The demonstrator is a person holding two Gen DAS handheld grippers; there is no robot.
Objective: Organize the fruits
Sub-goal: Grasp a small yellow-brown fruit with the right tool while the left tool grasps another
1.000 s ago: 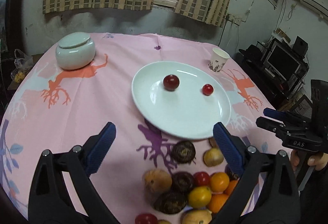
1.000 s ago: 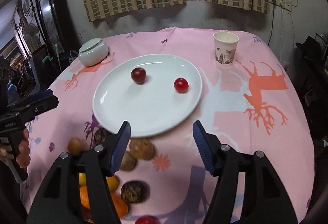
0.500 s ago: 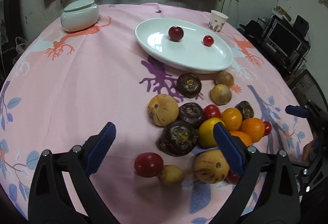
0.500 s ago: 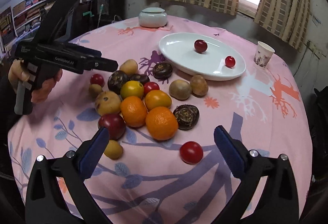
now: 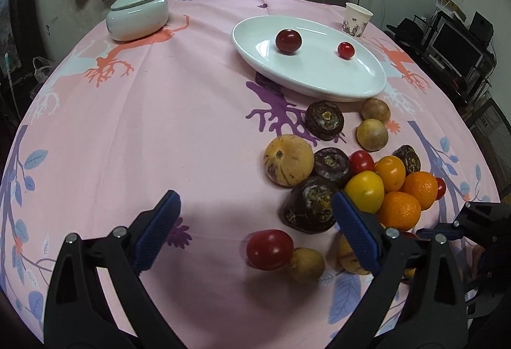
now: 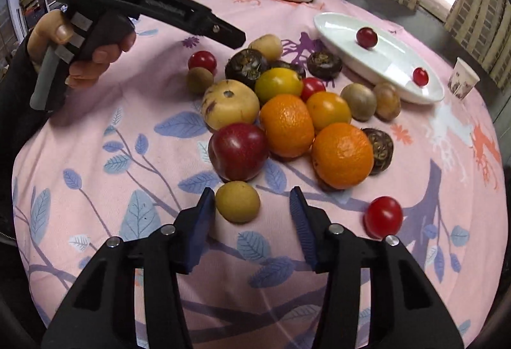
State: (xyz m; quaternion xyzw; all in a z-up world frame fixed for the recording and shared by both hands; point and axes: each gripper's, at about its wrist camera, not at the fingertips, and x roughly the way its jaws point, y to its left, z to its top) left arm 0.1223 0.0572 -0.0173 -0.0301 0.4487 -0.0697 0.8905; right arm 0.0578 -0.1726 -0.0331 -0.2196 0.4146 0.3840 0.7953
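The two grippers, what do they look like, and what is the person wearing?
Both are black plastic clamps with two fingers lined in ribbed blue pads and silver rivets at the joints: left gripper, right gripper. Seen from the right wrist, the left one has a pistol-style handle with a grey trigger lever and white lettering. The hand emerges from a dark sleeve.

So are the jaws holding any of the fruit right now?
No, nothing is held. The right gripper has been closing around the small yellow-brown fruit without pinching it. The left gripper is open over bare cloth.

Left gripper (image 5: 255, 234) jaws wide, right gripper (image 6: 252, 221) jaws just narrowing, unclamped
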